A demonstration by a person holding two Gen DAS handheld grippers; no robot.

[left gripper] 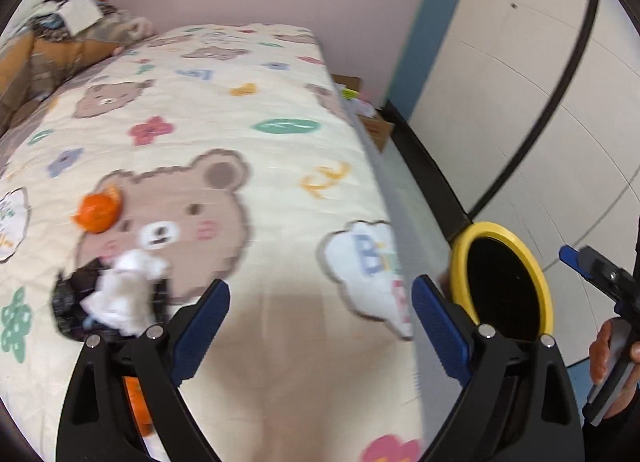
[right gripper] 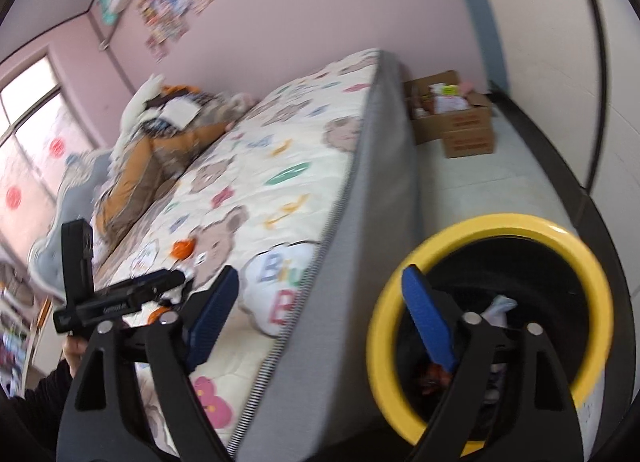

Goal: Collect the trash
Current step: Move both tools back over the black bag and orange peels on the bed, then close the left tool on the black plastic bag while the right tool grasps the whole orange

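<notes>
**Both grippers empty and wide open beside the bed and the bin**

Left wrist view: the left gripper [left gripper: 320, 326] fills the bottom of the frame, its blue pads spread wide with nothing between them, only the bear-print bedspread [left gripper: 248, 109] behind. At lower left on the bedspread lies a crumpled white tissue [left gripper: 128, 294] on top of a black wrapper [left gripper: 70, 298], just beside the left finger. Above them, at mid left, sits an orange peel [left gripper: 98, 211], a little apart. The yellow-rimmed bin [left gripper: 504, 282] stands at lower right, off the bed's edge. The right gripper [left gripper: 600, 274] shows at the far right edge, held by a hand [left gripper: 610, 354].

Right wrist view: the right gripper [right gripper: 320, 326] is also spread wide and empty. Its right pad overlaps the bin [right gripper: 492, 326] at lower right, where pale scraps lie inside. The orange peel [right gripper: 182, 249] shows at mid left on the bedspread [right gripper: 280, 165]. A cardboard box [right gripper: 460, 125] sits on the floor at upper right.
</notes>
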